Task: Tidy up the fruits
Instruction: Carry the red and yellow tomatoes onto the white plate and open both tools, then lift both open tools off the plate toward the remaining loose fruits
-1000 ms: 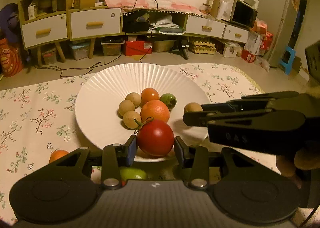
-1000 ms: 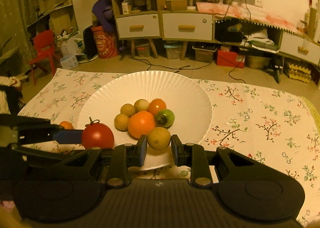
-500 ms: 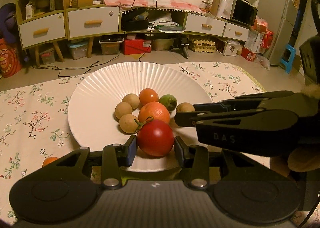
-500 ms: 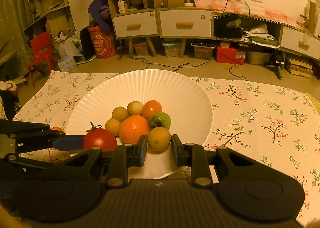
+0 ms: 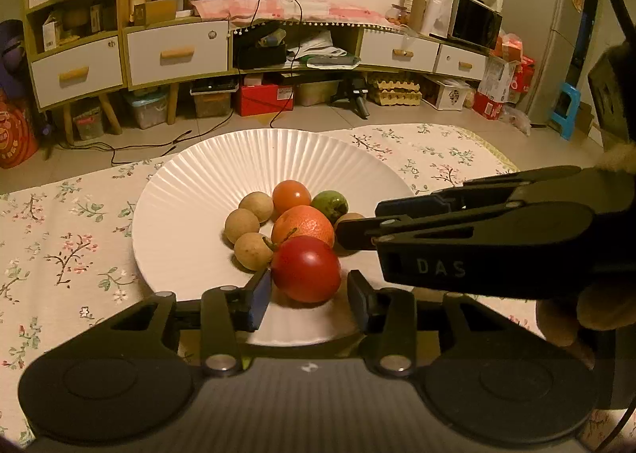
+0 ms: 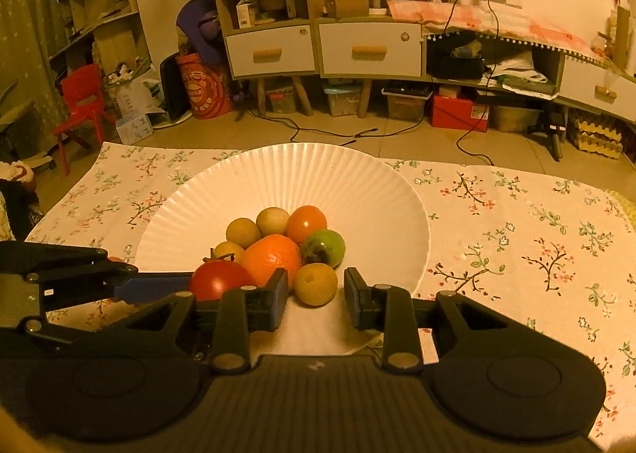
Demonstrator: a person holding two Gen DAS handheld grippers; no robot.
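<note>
eight fruits sit heaped on the white fluted plate (image 6: 357, 190), which rests on your floral cloth (image 6: 536, 238) over the table. from your left wrist view, your right tool (image 5: 349, 232) crosses in from the side and hides most of the yellowish round fruit (image 6: 316, 284), so only a sliver of it shows there; whether that fruit touches the plate cannot be told from that side. your left tool (image 5: 304, 292) stands spread around the red tomato (image 5: 306, 268), with a gap visible at the right finger, while the left pad looks close to the skin, contact unclear. the tomato is glossy, with a dry green stem, and lies at the plate's near edge, pressed against the big orange (image 5: 304, 224). in the right wrist view your right tool is parted wide, both pads clear of the yellowish fruit, which sits on the plate beside the orange and the green fruit (image 6: 324, 248). three tan round fruits (image 5: 242, 224) and a small orange-red one (image 5: 292, 196) lie behind. the near rim of the plate is cut off by the tool bodies.
</note>
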